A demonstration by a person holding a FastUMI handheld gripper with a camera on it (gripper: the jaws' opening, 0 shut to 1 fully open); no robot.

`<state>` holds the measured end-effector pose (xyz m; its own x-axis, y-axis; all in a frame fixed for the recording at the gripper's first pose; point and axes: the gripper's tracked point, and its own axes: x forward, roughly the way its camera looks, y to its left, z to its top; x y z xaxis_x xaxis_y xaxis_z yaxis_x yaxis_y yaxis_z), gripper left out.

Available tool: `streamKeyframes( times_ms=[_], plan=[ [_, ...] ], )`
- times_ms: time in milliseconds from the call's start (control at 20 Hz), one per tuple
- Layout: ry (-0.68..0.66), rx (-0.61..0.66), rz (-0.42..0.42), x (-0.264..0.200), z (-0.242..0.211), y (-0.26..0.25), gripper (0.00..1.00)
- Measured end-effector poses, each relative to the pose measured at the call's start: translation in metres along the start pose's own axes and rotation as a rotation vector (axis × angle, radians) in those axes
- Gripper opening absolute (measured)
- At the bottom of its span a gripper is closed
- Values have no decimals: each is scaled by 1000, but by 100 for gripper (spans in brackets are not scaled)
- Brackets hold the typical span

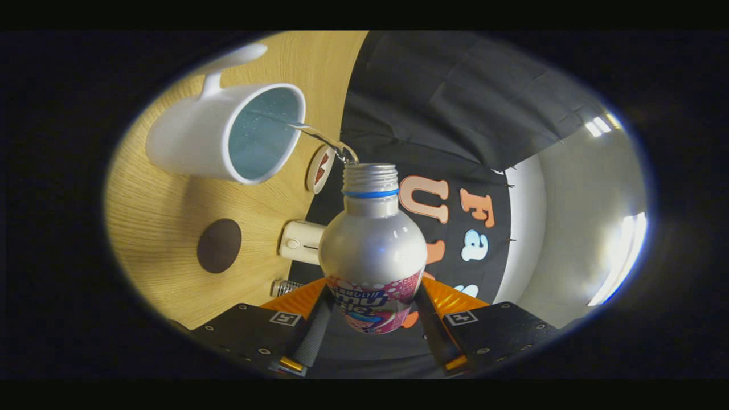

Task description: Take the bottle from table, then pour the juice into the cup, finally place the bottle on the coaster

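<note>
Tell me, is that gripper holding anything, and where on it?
Yes: the gripper is shut on the bottle, both fingers pressing its labelled lower body.

bottle (373, 250) base hidden (between fingers (312, 336))

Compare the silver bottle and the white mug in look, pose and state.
The bottle is silver metal with a threaded, uncapped neck and a printed label; the mug is plain white outside, pale blue inside, with a handle. The bottle is held off the wooden table between the fingers of the gripper; the mug stands on it. Clear liquid leaves the bottle's mouth and lands in the mug. Both are open-topped.
</note>
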<state>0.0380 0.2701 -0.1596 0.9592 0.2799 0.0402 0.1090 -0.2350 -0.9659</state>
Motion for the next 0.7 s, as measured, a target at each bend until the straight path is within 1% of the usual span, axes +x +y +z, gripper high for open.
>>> streamKeyframes(
  times_ms=[500, 700],
  plan=[
    [-9, -34, 23, -1, 0, -1, 76],
    [-16, -47, 18, -1, 1, -3, 76]
  ],
)
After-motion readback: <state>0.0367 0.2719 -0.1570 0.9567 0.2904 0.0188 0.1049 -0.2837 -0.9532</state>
